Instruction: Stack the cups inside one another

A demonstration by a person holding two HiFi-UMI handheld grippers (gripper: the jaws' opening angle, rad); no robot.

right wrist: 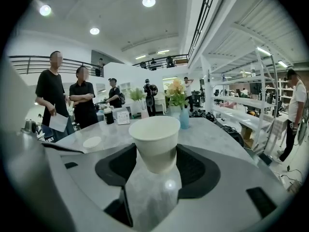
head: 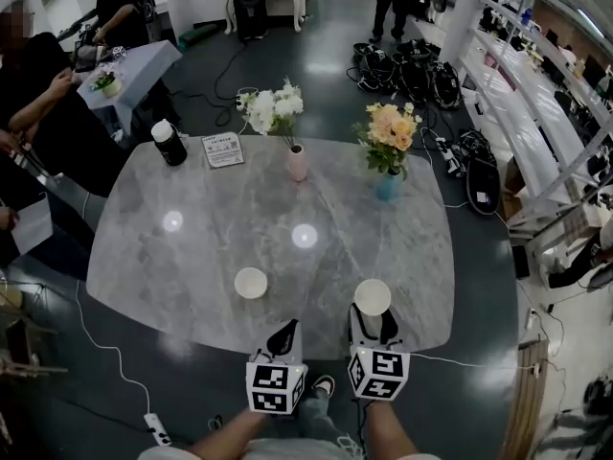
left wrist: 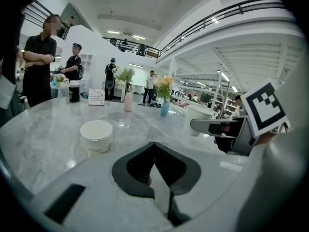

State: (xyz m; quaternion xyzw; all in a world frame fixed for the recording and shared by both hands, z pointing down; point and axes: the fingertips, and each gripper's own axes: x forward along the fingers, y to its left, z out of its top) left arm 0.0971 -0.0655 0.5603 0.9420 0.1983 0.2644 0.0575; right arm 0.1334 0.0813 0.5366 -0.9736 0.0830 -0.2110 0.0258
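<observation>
Two white paper cups are in play on a grey marble table (head: 192,257). One cup (head: 251,283) (left wrist: 96,135) stands upright and alone near the front edge. My left gripper (head: 285,332) (left wrist: 154,145) is just right of and behind it, jaws shut with nothing between them. My right gripper (head: 372,316) (right wrist: 155,153) is shut on the second cup (head: 372,297) (right wrist: 155,146), upright and a little off the tabletop. In the right gripper view the free cup (right wrist: 91,141) shows far left as a pale disc. The held cup (left wrist: 195,116) appears at the right of the left gripper view.
At the table's far side stand a pink vase of white flowers (head: 296,161), a blue vase of orange flowers (head: 387,184), a black canister (head: 170,144) and a printed card (head: 223,149). People stand left of the table; cables lie on the floor beyond it.
</observation>
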